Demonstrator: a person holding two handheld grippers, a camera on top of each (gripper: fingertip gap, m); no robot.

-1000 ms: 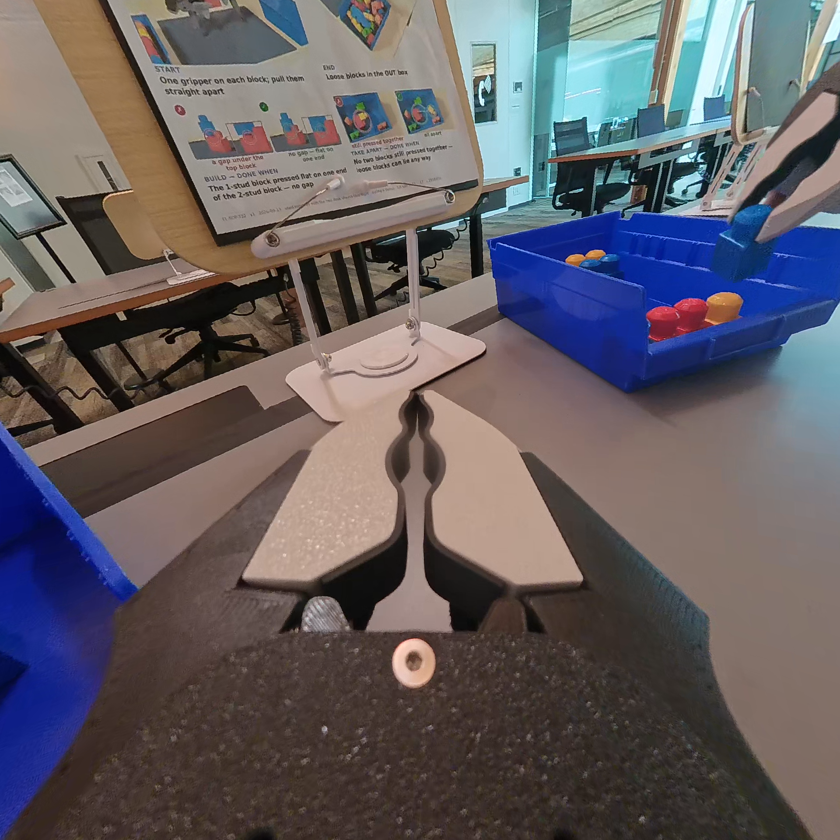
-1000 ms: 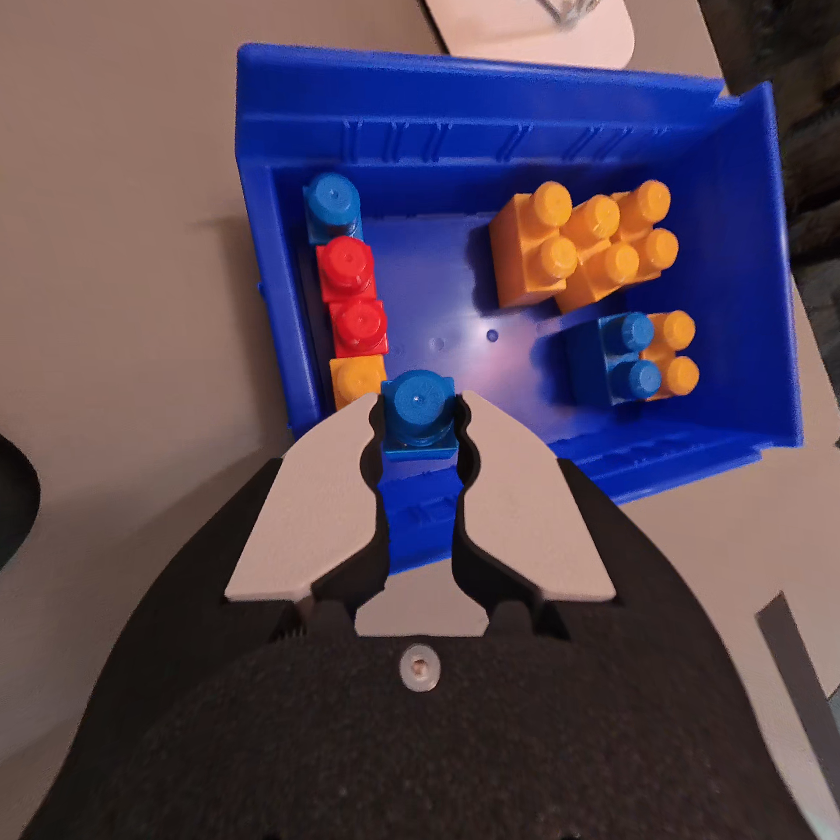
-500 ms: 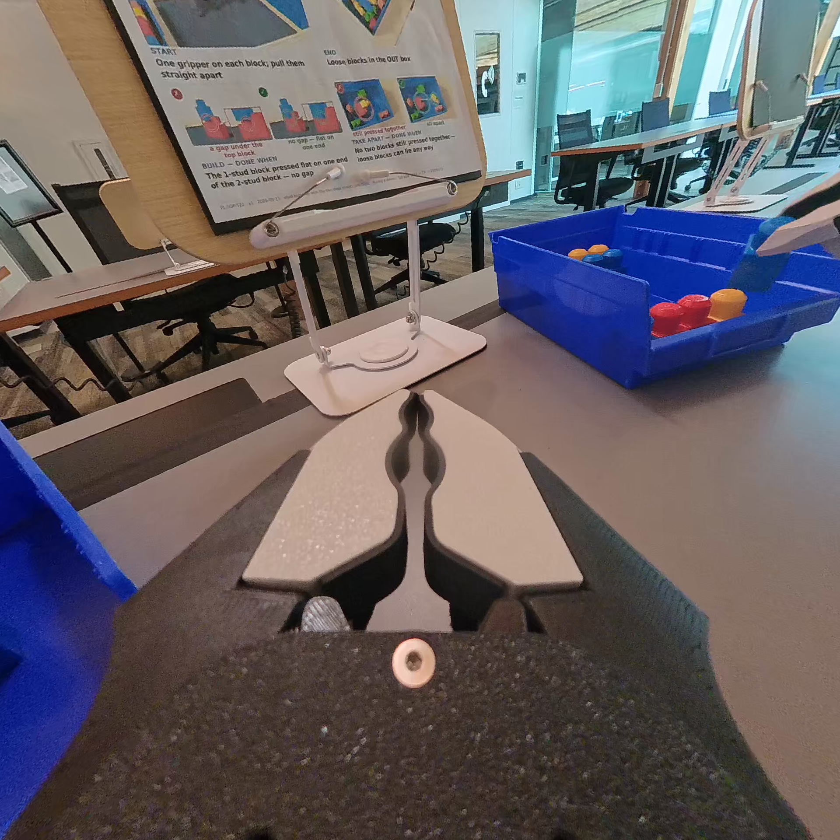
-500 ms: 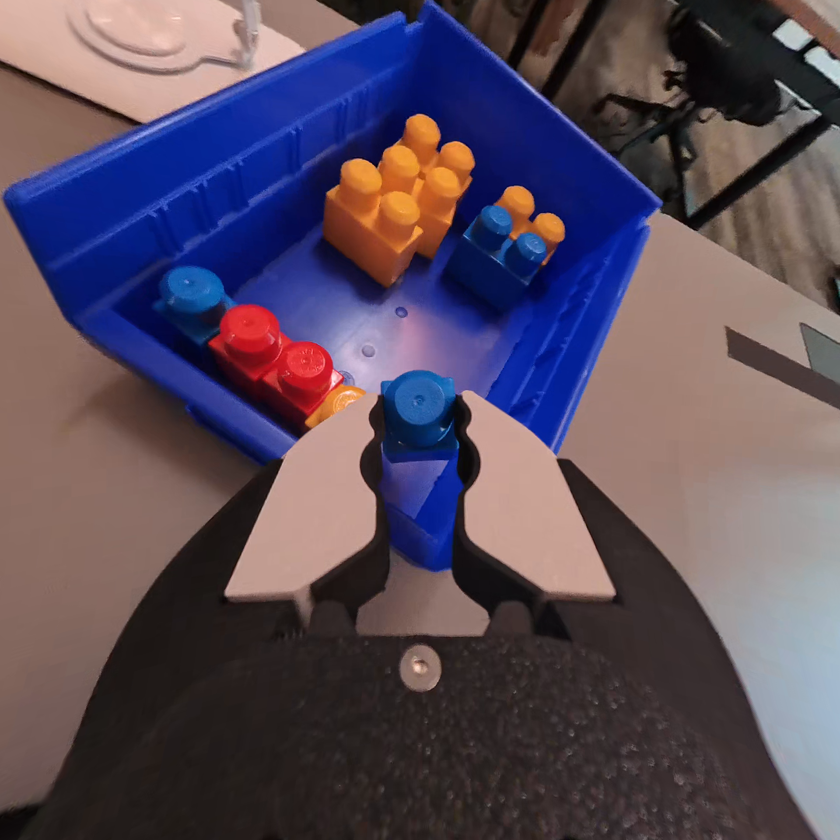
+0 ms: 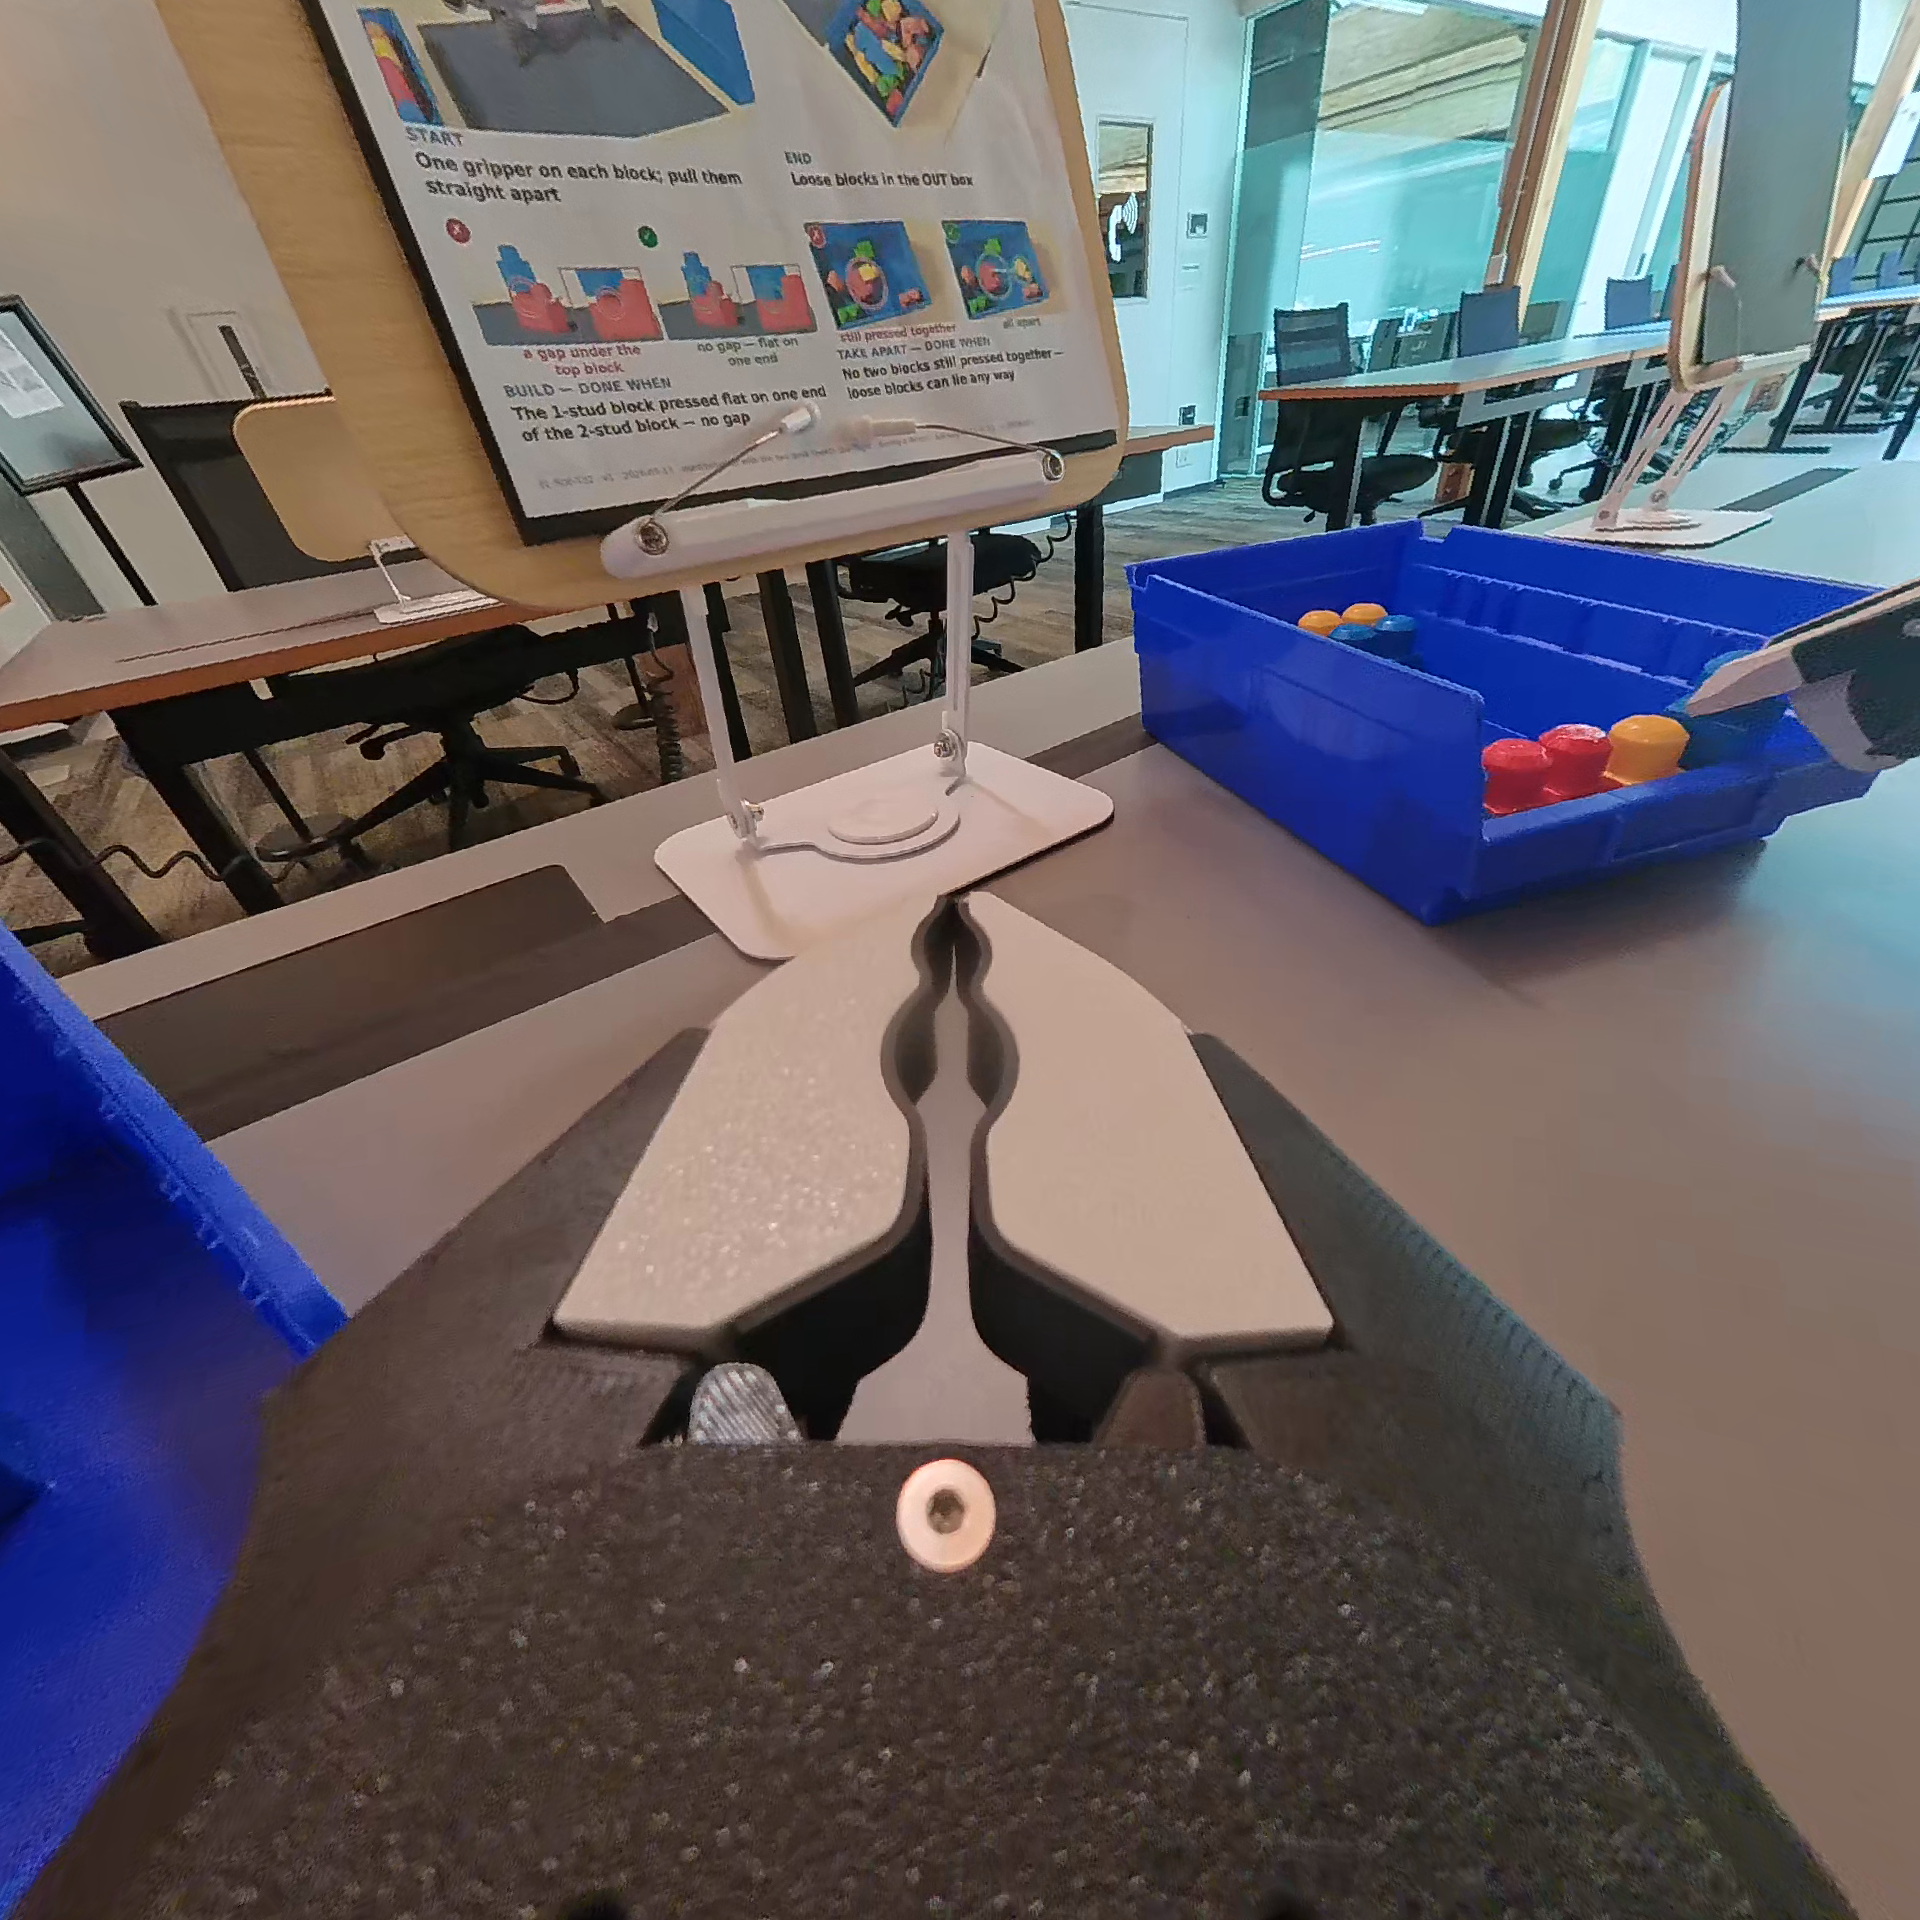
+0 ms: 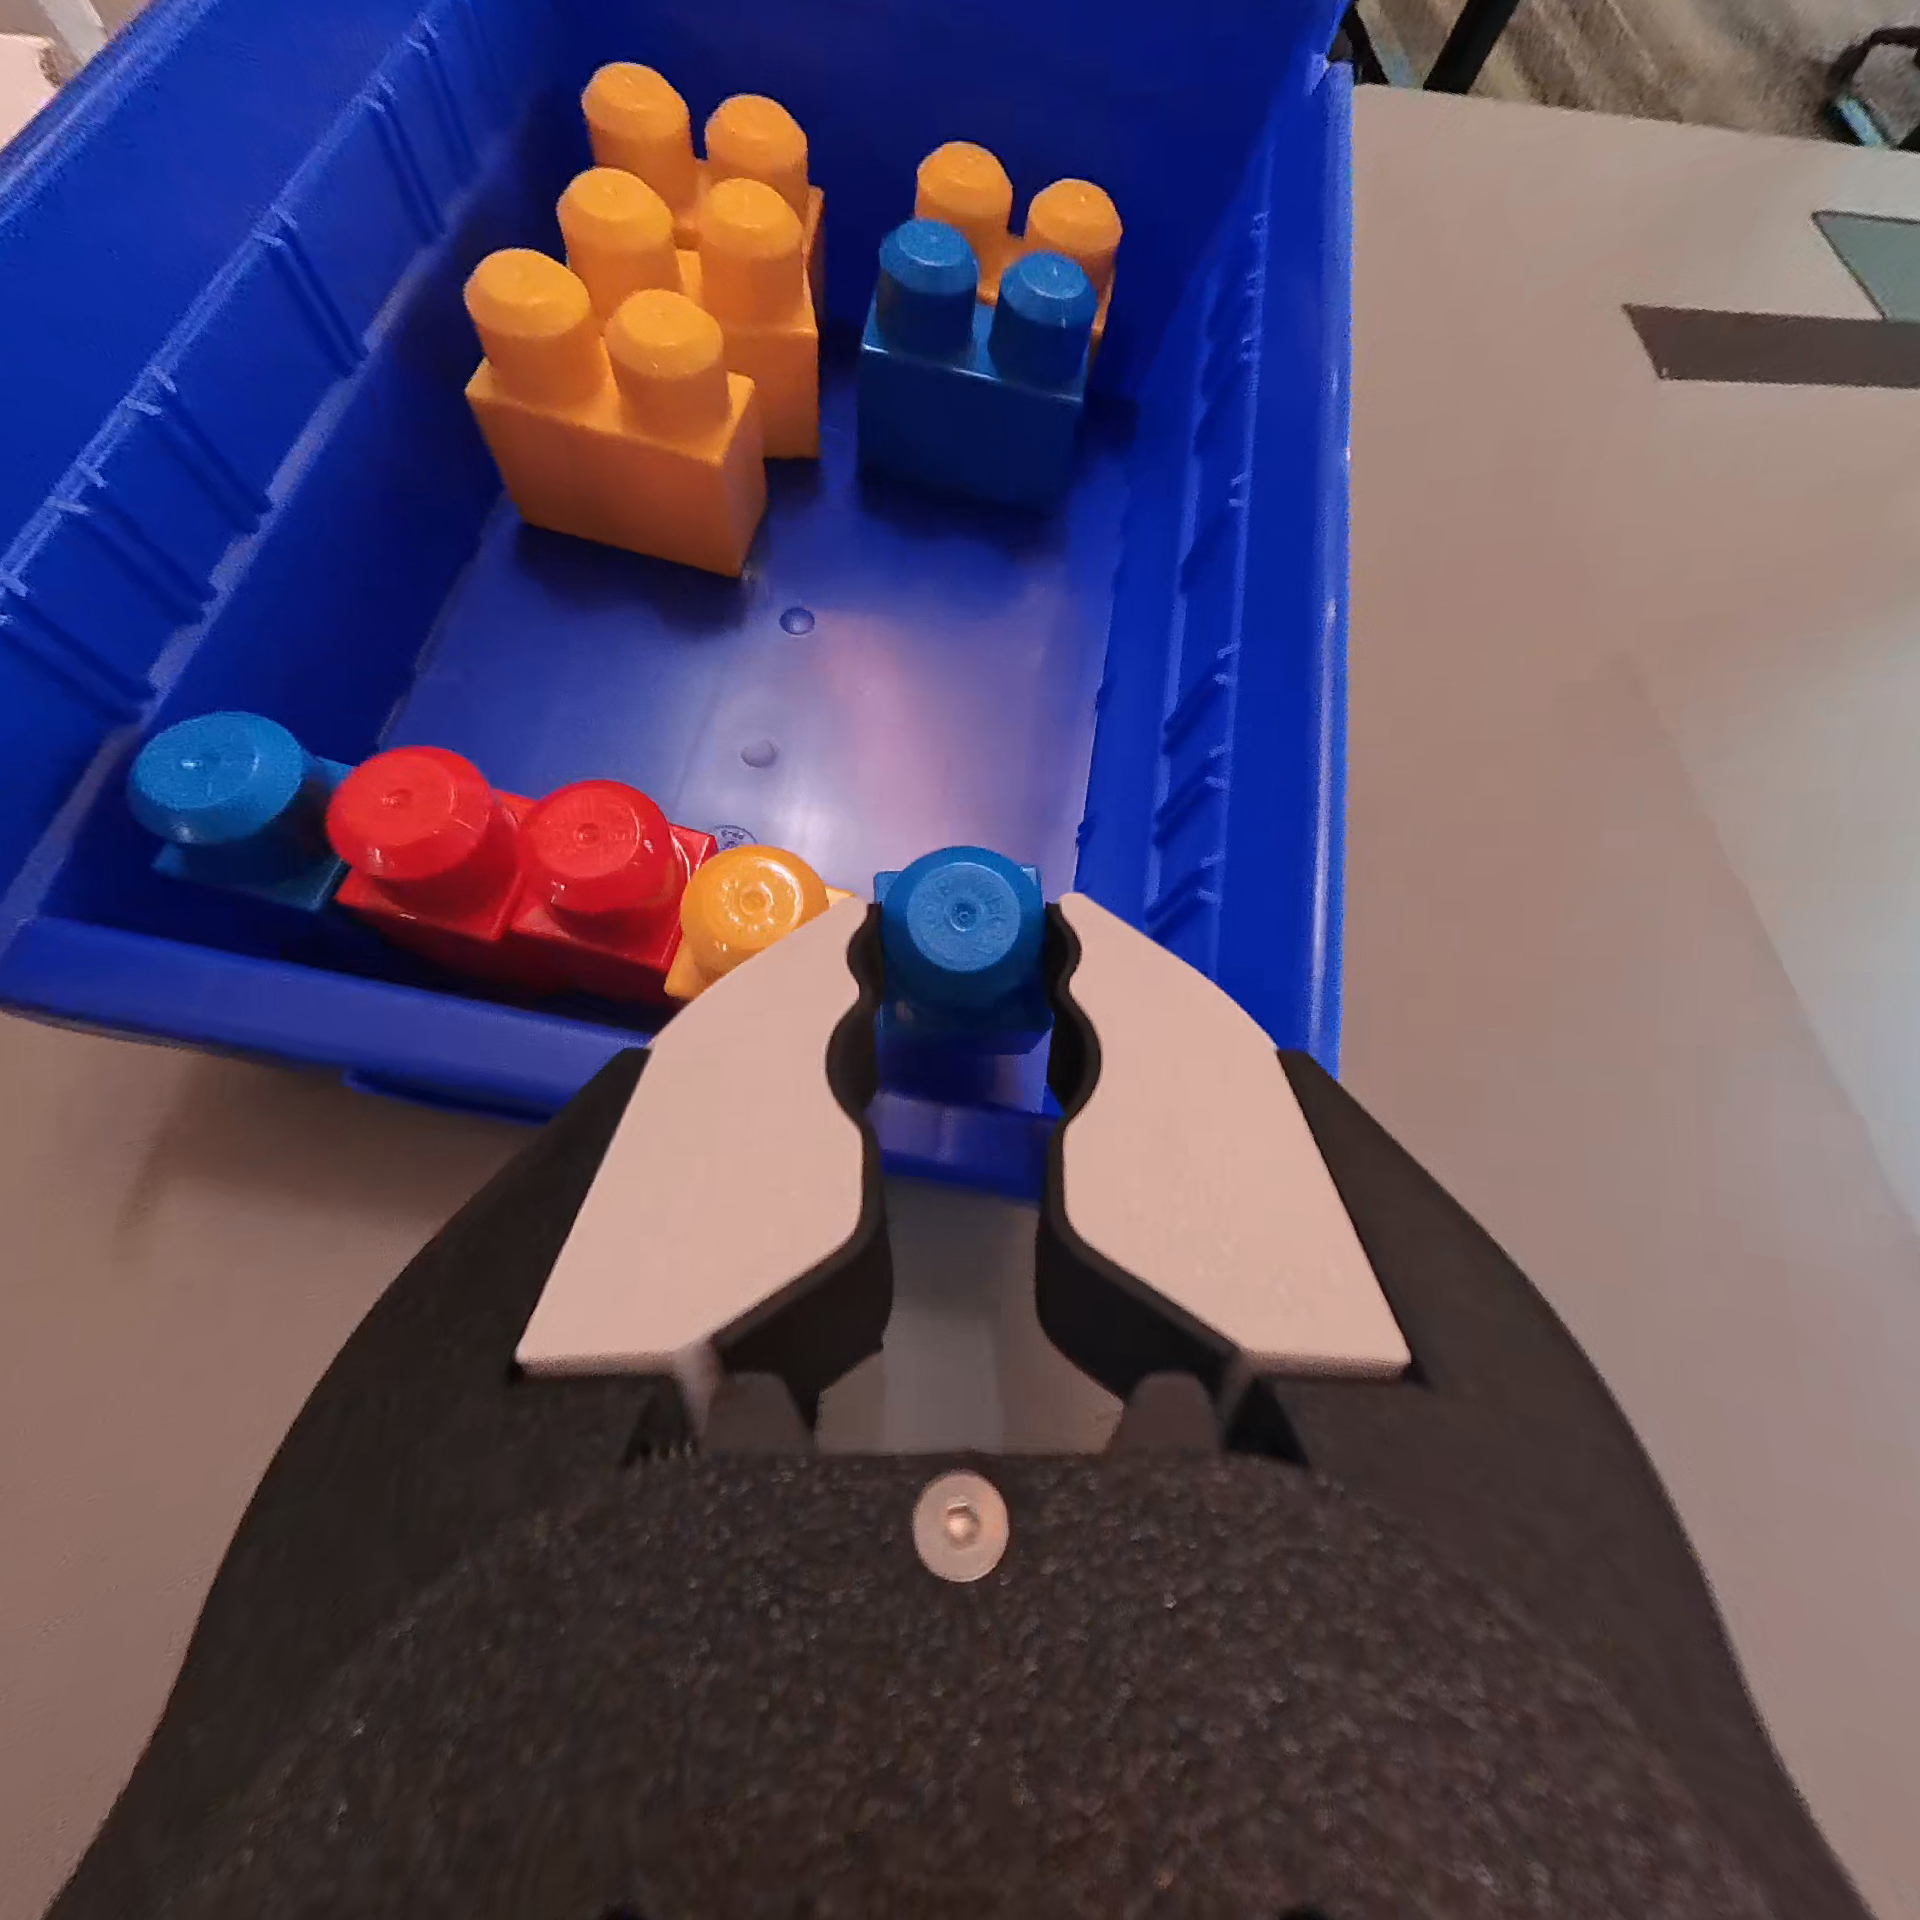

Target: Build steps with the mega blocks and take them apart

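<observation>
Right wrist view: right gripper (image 6: 961, 940) clamped one-stud blue block (image 6: 958, 935) low inside blue bin (image 6: 1226, 623), beside orange block (image 6: 746, 904). Left gripper (image 5: 954, 920) closed, empty, over bench (image 5: 1558, 1143). Risk: block tipping on release, or knocking its neighbour.

The bin (image 6: 1226, 582) is sitting on the counter (image 6: 1610, 831) directly ahead of the right hand-held gripper (image 6: 961, 914), whose tips are reaching over its near wall. A one-stud block (image 6: 961, 935) is sitting between those tips. To their left, four single-stud blocks (image 6: 499, 862) are lining the near wall. Farther ahead, two-stud blocks (image 6: 623, 416) are clustering toward the far wall. Ahead of the left hand-held gripper (image 5: 954, 914), an instruction stand (image 5: 883, 831) is standing, with the bin to its right.
</observation>
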